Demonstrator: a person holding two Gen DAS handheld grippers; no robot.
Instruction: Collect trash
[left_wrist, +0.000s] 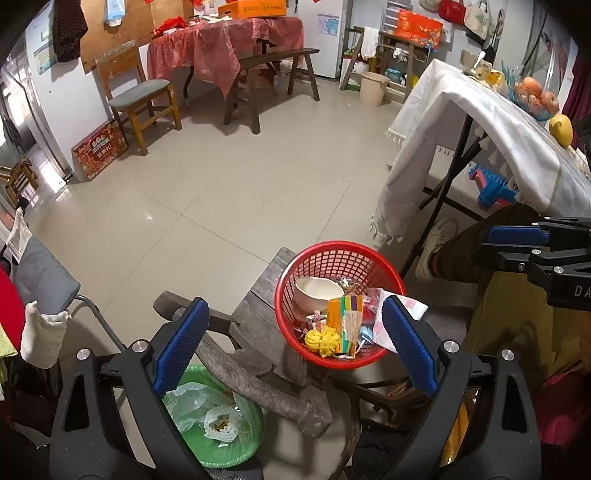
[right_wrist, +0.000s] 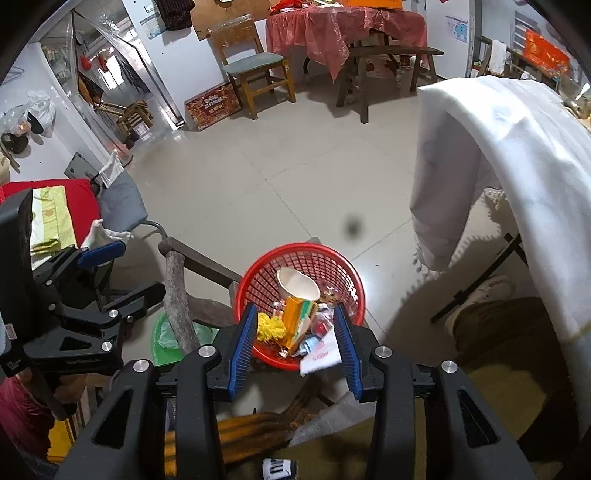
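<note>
A: We start at the tongs. Our left gripper (left_wrist: 295, 349) stands with its jaws wide apart, nothing between the blue pads; the wooden stool (left_wrist: 258, 325) and the basket show through the gap. Our right gripper (right_wrist: 295, 341) has its jaws partly apart, also bare, hanging above the near rim of the basket.

B: Agreed. We note the trash: it lies in the red basket (left_wrist: 340, 249), which sits on the stool. Inside we see a white bowl (left_wrist: 317, 291), an orange carton (left_wrist: 338, 314), yellow foam netting (left_wrist: 325, 341) and a white wrapper (left_wrist: 404, 306) draped over the rim.

A: Handling, as we judge it: carton, netting and wrapper are light and soft, and will crush or slip under a hard pinch. The bowl looks rigid and possibly breakable.

B: We would take the wrapper by its overhanging edge, the carton across its narrow faces, the bowl by its rim. The green bin (left_wrist: 236, 443) with its plastic liner waits on the floor below the stool.
</note>
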